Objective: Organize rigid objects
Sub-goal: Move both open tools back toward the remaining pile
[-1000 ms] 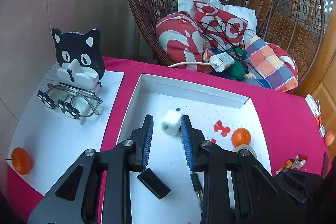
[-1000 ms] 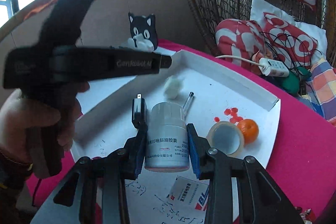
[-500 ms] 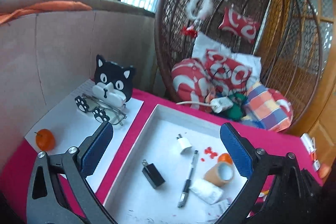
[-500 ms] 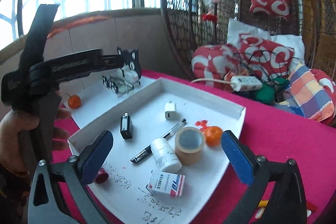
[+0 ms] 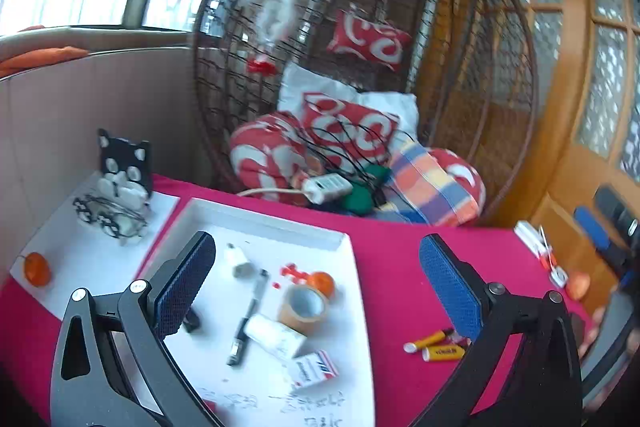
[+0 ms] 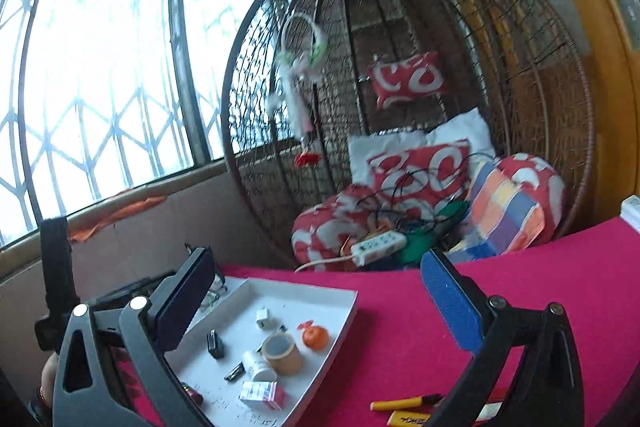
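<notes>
Now both my hand-held grippers, left [image 5: 318, 281] and right [image 6: 316, 301], gape empty; white tray [image 5: 276, 227] holds tape roll [image 5: 305, 308], bottle [image 5: 274, 335], pen [image 5: 248, 315], orange [image 5: 322, 281] at two o'clock.

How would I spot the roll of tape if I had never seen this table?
Find the white tray on the pink tablecloth. The roll of tape sits toward its right side, between the small orange fruit and the white pill bottle. It is the only tan ring with a hollow middle.
</notes>
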The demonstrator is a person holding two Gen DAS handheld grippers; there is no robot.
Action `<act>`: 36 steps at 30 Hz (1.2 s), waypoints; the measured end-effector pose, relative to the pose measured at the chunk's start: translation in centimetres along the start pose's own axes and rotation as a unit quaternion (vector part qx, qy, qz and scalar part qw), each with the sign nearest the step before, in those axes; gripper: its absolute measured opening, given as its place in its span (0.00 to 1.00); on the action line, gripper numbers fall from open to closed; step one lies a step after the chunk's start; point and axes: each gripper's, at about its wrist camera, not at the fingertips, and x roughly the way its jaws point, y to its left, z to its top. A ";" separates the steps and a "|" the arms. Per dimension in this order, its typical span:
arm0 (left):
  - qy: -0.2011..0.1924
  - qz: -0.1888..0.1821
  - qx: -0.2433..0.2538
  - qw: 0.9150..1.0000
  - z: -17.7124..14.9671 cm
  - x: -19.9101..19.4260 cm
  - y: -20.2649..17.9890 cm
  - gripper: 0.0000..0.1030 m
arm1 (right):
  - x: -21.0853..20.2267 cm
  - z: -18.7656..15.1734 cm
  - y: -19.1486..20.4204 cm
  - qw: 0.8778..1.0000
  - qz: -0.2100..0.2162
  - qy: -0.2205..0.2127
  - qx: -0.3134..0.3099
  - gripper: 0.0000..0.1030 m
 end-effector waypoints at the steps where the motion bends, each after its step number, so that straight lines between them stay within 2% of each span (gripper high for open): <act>1: 0.006 -0.005 0.009 1.000 -0.3 0.4 -0.7 1.00 | -0.9 0.4 -0.6 1.000 -0.002 -0.013 0.003 1.00; 6: 0.058 -0.040 0.052 0.996 -2.1 3.7 -4.7 1.00 | -3.8 1.2 -4.0 0.999 -0.032 -0.032 0.017 1.00; 10: 0.104 -0.064 0.094 0.988 -4.1 6.5 -7.7 1.00 | -4.6 0.2 -6.8 0.997 -0.063 -0.028 0.037 1.00; 13: 0.151 -0.080 0.123 0.978 -5.7 9.3 -9.9 1.00 | -5.5 -0.7 -9.1 0.995 -0.077 -0.023 0.065 1.00; 18: 0.241 -0.120 0.145 0.952 -8.5 14.0 -13.2 1.00 | -6.7 -1.5 -11.7 0.991 -0.091 -0.022 0.100 1.00; 22: 0.275 -0.155 0.157 0.936 -10.0 16.9 -15.4 1.00 | -7.5 -1.7 -12.9 0.989 -0.094 -0.027 0.115 1.00; 24: 0.303 -0.180 0.159 0.922 -11.0 18.6 -16.4 1.00 | -7.8 -1.8 -13.3 0.988 -0.097 -0.027 0.121 1.00; 26: 0.347 -0.214 0.153 0.900 -12.3 19.9 -17.0 1.00 | -8.2 -2.0 -13.9 0.986 -0.098 -0.028 0.129 1.00; 27: 0.355 -0.215 0.158 0.896 -12.8 20.0 -17.2 1.00 | -8.4 -2.1 -14.2 0.986 -0.098 -0.027 0.133 1.00; 28: 0.343 -0.212 0.175 0.898 -13.0 19.5 -17.6 1.00 | -8.5 -2.1 -14.4 0.986 -0.099 -0.028 0.135 1.00; 31: 0.360 -0.237 0.210 0.877 -14.4 17.1 -18.9 1.00 | -8.9 -2.3 -15.1 0.984 -0.103 -0.030 0.143 1.00; 35: 0.385 -0.279 0.218 0.852 -16.7 12.9 -20.5 1.00 | -8.9 -2.9 -16.2 0.980 -0.103 -0.029 0.170 1.00; 36: 0.383 -0.280 0.219 0.853 -17.1 12.0 -20.8 1.00 | -8.7 -3.1 -16.4 0.978 -0.105 -0.027 0.179 1.00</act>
